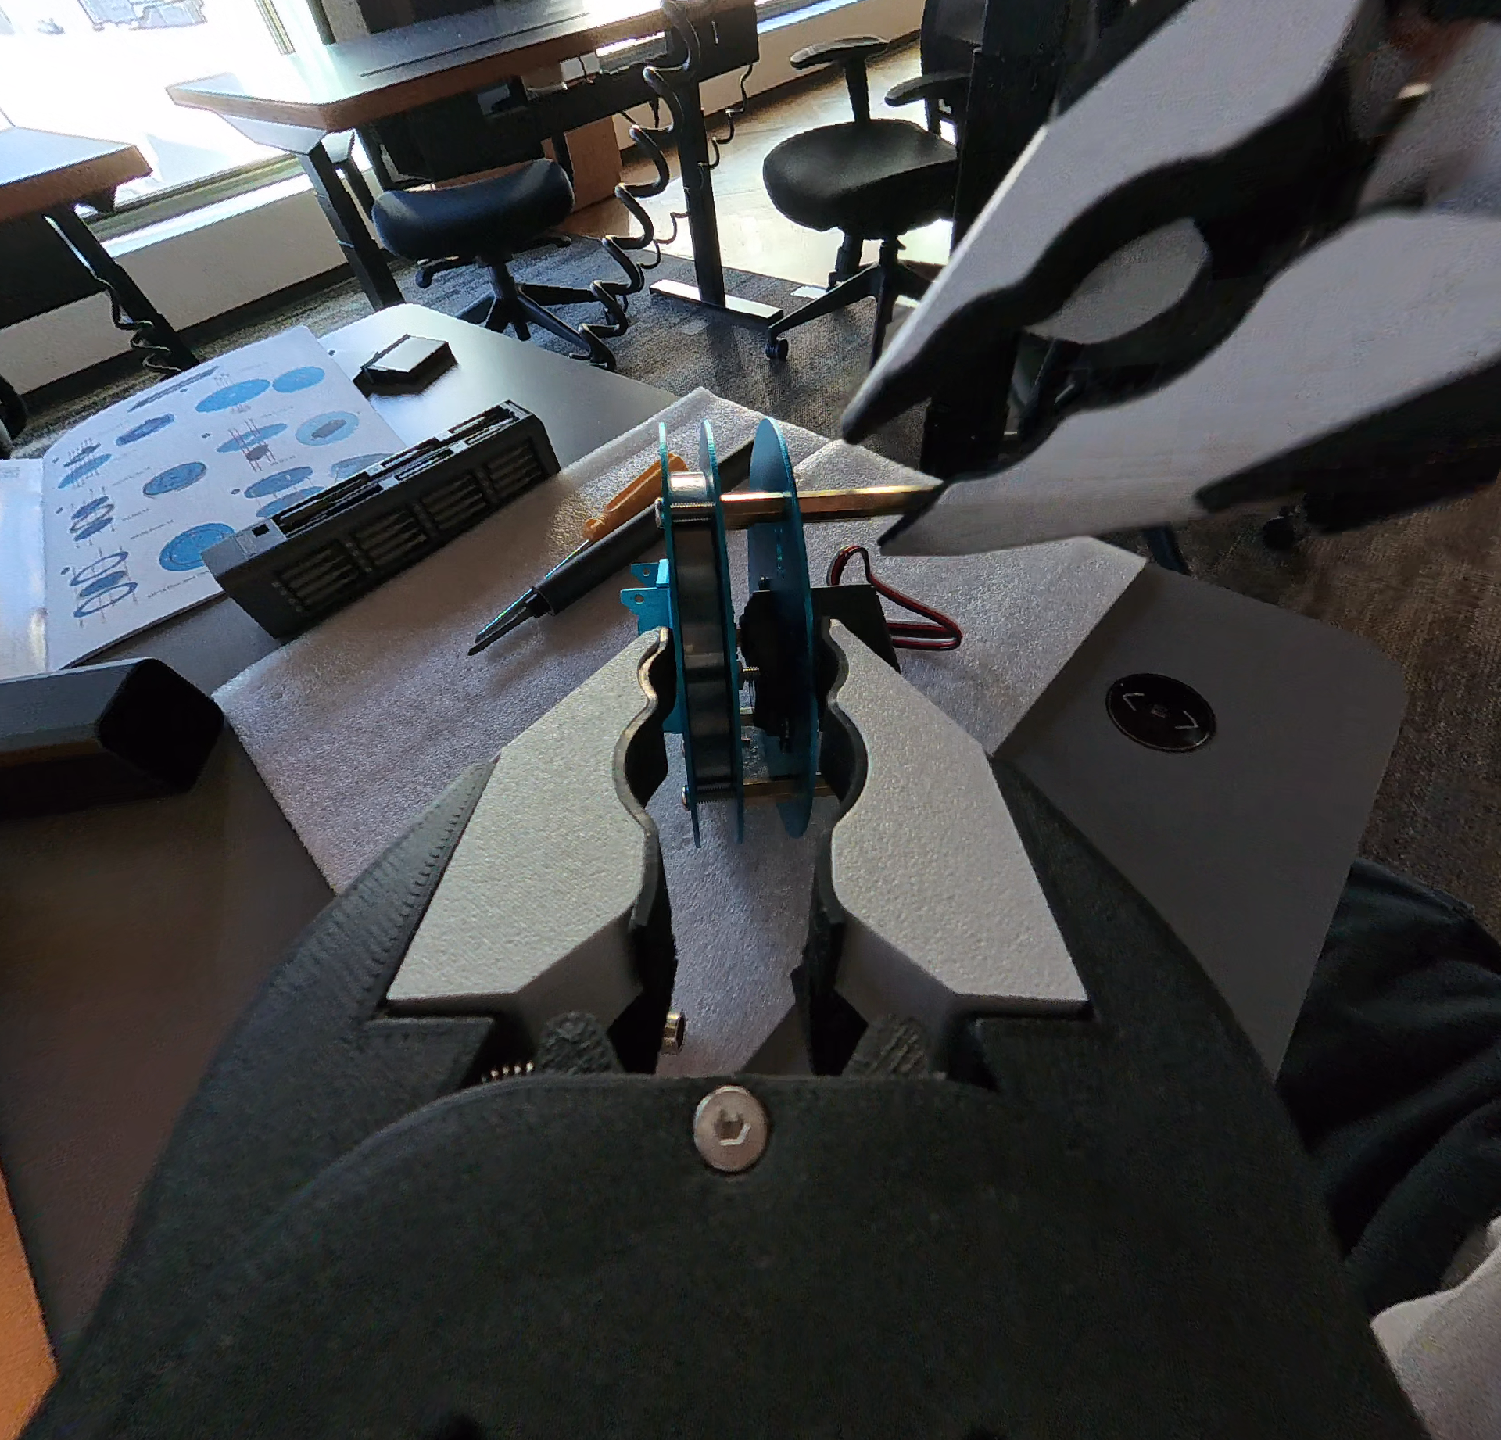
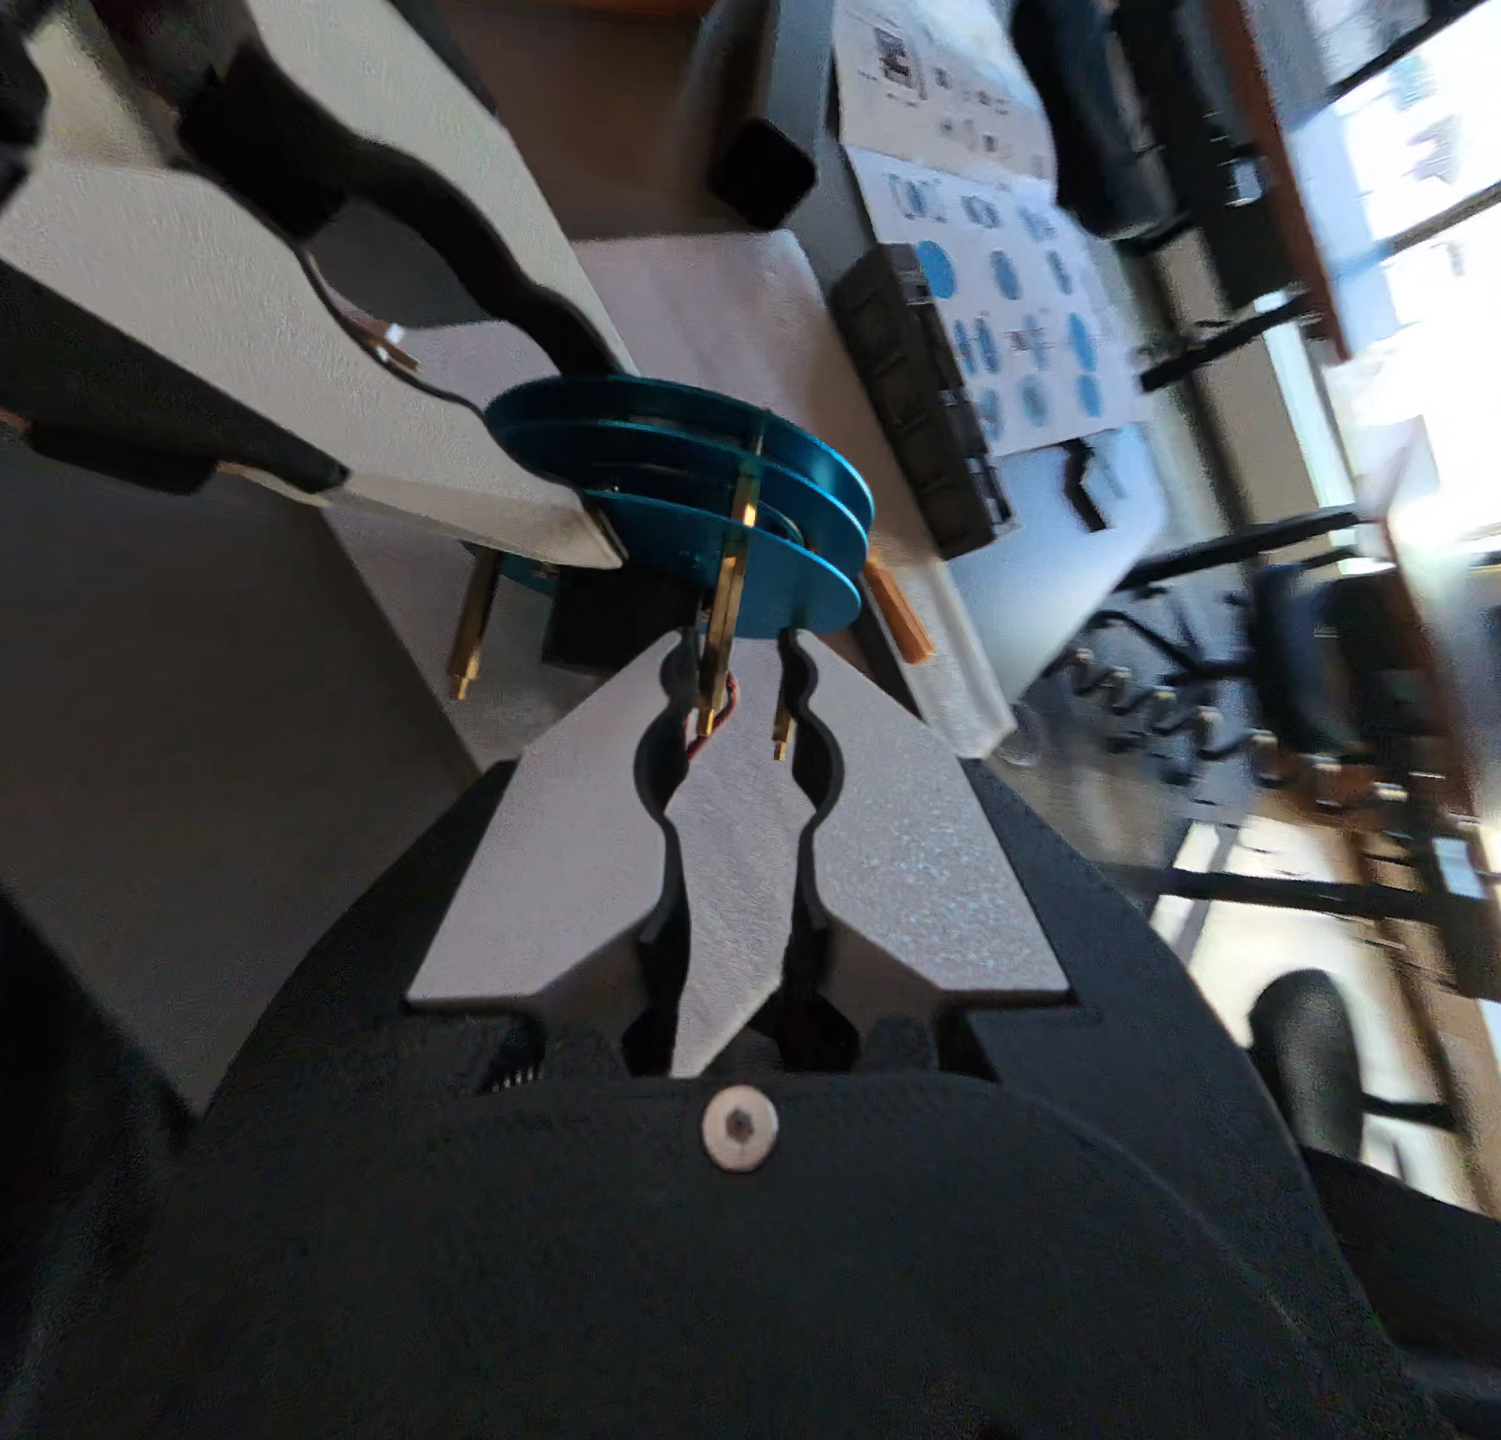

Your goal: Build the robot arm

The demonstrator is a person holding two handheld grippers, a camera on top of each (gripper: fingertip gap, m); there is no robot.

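On the left, a printed sheet (image 1: 203,459) and a black slotted case (image 1: 390,532) are lying on the worktop (image 1: 1218,792), a screwdriver (image 1: 568,572) just right of them. The left hand-held gripper (image 1: 743,702) is pinching the blue disc assembly (image 1: 735,613), discs standing on edge. Its brass standoff (image 1: 845,499) is pointing right, where the right hand-held gripper (image 1: 893,491) is meeting its tip, fingers slightly spread.

Right wrist view: chairs (image 2: 1299,654) beyond the blue disc assembly (image 2: 715,524) are motion-blurred. Left wrist view: the left gripper (image 1: 743,654) hides the assembly's lower rim; the instruction sheet (image 1: 162,491) is cut off by the left edge.
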